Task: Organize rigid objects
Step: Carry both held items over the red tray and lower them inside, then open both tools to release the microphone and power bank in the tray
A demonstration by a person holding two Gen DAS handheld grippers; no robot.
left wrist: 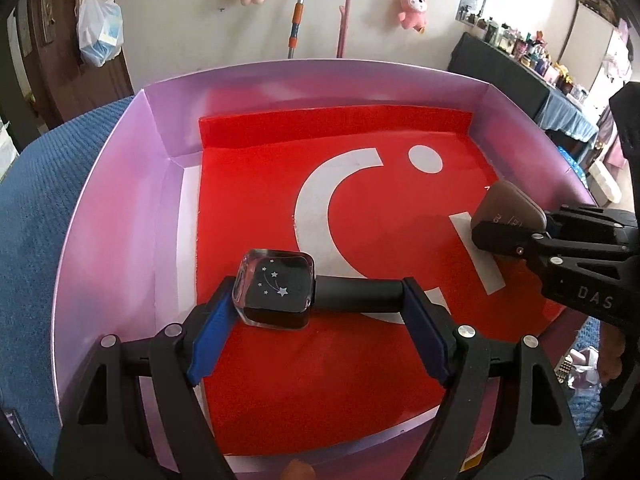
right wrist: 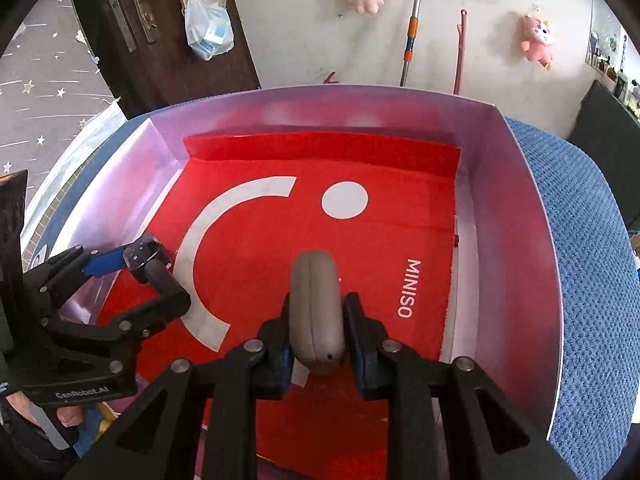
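Left wrist view: the left gripper [left wrist: 318, 320] reaches steeply down into a pink box [left wrist: 112, 208] lined with a red bag [left wrist: 280, 380]. Its blue-padded fingers [left wrist: 210, 340] pinch a perfume bottle [left wrist: 312, 294] lengthwise: one pad is against the clear square cap with small printed stars, the other against the end of the dark round body. The bottle lies level, low over the red bag; whether it touches the bag cannot be told. At the right edge the right gripper [left wrist: 500, 236] comes in from the side, holding a grey case [left wrist: 508, 210] over the bag's white markings. White letters "DAS" show on that gripper's black frame; small marks on the case are too blurred to read.

Right wrist view: the right gripper [right wrist: 316, 344] points steeply down into the same box [right wrist: 520, 240]. The grey case [right wrist: 316, 304] stands on edge between its fingers [right wrist: 358, 340]; the pads sit close at both sides, and contact looks loose. The red bag [right wrist: 400, 240] reads "MINISO" in white. At the left, the left gripper [right wrist: 132, 272] holds the perfume bottle [right wrist: 146, 260]; its frame reads "GenRobot.AI". The box rests on a blue knitted cloth [right wrist: 592, 280].
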